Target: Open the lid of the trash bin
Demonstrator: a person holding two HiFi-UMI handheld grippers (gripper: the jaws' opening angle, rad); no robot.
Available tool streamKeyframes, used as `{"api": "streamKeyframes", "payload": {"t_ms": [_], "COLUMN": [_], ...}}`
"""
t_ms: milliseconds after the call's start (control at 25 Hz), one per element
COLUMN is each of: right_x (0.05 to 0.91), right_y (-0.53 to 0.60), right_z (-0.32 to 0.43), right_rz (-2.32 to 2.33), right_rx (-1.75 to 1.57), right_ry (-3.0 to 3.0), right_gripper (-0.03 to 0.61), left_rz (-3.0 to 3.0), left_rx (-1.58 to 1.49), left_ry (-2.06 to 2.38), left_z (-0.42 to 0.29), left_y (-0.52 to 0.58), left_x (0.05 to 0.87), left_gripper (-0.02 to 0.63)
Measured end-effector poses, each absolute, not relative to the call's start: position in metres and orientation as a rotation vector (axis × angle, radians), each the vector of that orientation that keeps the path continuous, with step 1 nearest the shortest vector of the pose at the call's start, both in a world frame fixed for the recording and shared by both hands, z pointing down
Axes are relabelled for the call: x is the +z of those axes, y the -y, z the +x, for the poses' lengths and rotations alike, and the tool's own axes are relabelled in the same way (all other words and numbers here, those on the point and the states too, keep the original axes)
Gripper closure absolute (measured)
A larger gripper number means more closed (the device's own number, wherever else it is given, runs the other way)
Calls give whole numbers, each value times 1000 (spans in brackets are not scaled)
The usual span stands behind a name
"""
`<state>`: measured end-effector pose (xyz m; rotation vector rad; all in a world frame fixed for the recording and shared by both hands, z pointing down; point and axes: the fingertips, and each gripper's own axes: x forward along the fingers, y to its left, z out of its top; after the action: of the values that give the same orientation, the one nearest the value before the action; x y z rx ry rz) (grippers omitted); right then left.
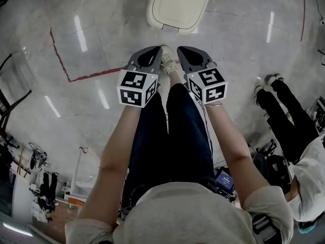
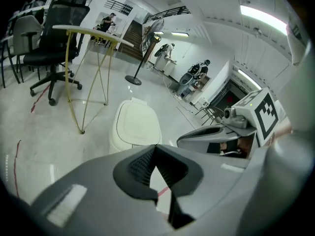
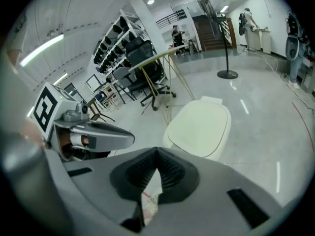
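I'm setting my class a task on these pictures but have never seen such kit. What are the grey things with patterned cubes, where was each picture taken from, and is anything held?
No robot here: a person holds a grey grasping tool in each hand, the left tool and the right tool; the cubes are part of them. The head view comes from a camera on the person's head, looking down past their legs. The other two come from cameras riding on each tool, looking along its jaws. On the floor ahead stands a cream trash bin, lid closed. Both tools' jaws are together with nothing between them, and neither touches the bin.
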<state>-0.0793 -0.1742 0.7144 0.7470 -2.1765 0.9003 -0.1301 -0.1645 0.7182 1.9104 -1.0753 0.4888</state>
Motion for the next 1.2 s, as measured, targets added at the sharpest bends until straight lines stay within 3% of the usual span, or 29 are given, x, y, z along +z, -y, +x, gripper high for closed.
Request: {"api": "streamKeyframes", "payload": {"t_ms": [480,1200], "right_x": [805,839], "right_y": [198,205], "right_z": [-93,-78], "right_rz": [889,946], "right_rx": [904,890], "right_ry": [2105,2002], "right_gripper": [578,578], "left_rz": [1815,1784], "left_rx": [480,432], "left_ry": [1071,1108], "left_z": [-135,-127], "left_y": [157,178], "left_x": [794,821], "left_gripper": [604,604]}}
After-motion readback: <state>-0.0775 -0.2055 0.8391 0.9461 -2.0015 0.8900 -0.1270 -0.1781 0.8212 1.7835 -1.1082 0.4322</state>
